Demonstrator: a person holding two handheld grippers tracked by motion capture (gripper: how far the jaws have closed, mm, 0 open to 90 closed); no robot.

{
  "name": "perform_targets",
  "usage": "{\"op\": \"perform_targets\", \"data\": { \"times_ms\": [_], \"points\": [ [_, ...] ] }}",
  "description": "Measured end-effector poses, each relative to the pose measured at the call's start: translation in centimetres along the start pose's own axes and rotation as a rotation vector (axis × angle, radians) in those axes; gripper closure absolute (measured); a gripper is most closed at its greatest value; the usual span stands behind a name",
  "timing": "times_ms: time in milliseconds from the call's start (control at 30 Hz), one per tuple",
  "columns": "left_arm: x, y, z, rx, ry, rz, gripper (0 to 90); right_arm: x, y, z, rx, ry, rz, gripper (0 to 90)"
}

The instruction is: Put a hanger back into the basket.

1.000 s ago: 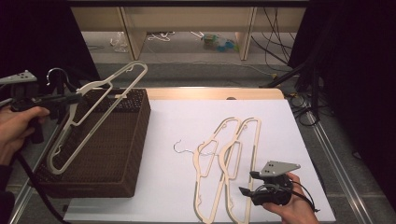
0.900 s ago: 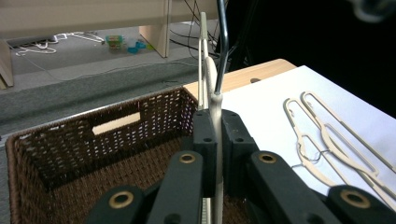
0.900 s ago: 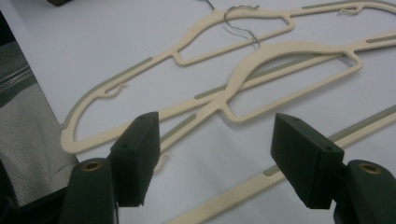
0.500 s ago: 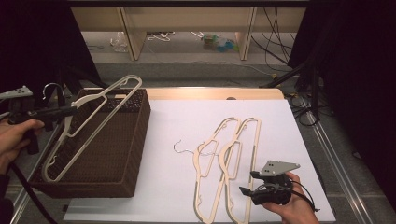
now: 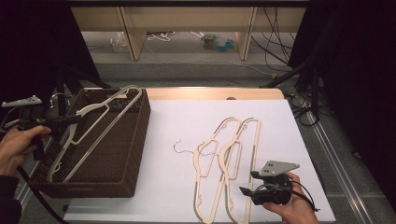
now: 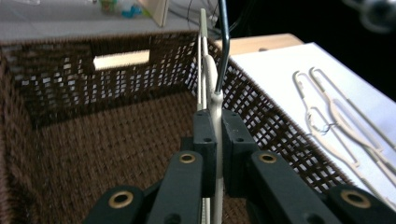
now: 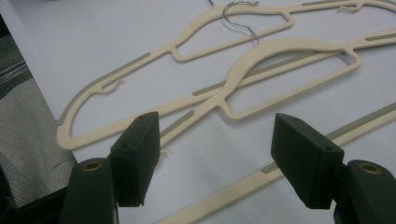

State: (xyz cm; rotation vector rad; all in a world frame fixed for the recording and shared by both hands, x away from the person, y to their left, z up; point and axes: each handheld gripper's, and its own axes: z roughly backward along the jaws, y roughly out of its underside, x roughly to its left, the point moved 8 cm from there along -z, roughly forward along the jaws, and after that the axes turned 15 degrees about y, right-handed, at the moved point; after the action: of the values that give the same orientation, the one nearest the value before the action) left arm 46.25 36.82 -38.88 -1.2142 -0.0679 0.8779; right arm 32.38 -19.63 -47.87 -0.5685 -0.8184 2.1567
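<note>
Table [image 5: 289, 140]: a white sheet is covering it, with a pale wooden strip showing along the far edge; dark floor and pale shelving are lying beyond.

Basket [image 5: 126, 154]: a dark brown woven box with an open top is sitting at the near left of the table; a slot handle is showing in its far wall.

Hanger [image 5: 93, 130]: a slim cream frame with a metal hook is leaning tilted over the basket, its lower end inside and its upper end resting against the far rim.

Two hangers [image 5: 224, 163]: both cream and flat, they are lying side by side on the sheet, right of the basket.

Left gripper [image 6: 217, 135]: its black jaws are pinching the tilted hanger's neck just below the hook.

Right gripper [image 7: 215, 154]: it is sitting at the near right, its jaws spread apart above the sheet and gripping nothing.
</note>
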Motion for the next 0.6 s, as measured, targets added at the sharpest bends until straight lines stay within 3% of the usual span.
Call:
{"op": "perform_targets", "data": {
  "times_ms": [100,233,367,533,600],
  "points": [
    [0.5,0.5,-0.8,-0.004,-0.001,0.031,85.6,0.0,0.1,-0.1,0.003,0.000,-0.001,34.1],
    [1.1,1.5,-2.1,0.042,-0.031,0.061,85.2,0.0,0.2,-0.4,-0.003,0.005,-0.007,34.1],
    [1.8,2.3,-2.7,0.050,-0.065,0.088,83.7,0.0,0.2,-0.4,-0.005,0.005,-0.007,34.1],
    [2.7,2.7,-2.0,0.040,-0.133,0.116,79.2,0.0,0.2,-0.3,-0.005,0.005,-0.008,34.1],
    [2.7,2.7,-1.6,0.014,-0.143,0.161,74.4,0.1,0.2,-0.3,-0.003,0.001,-0.009,34.1]
  ]
}}
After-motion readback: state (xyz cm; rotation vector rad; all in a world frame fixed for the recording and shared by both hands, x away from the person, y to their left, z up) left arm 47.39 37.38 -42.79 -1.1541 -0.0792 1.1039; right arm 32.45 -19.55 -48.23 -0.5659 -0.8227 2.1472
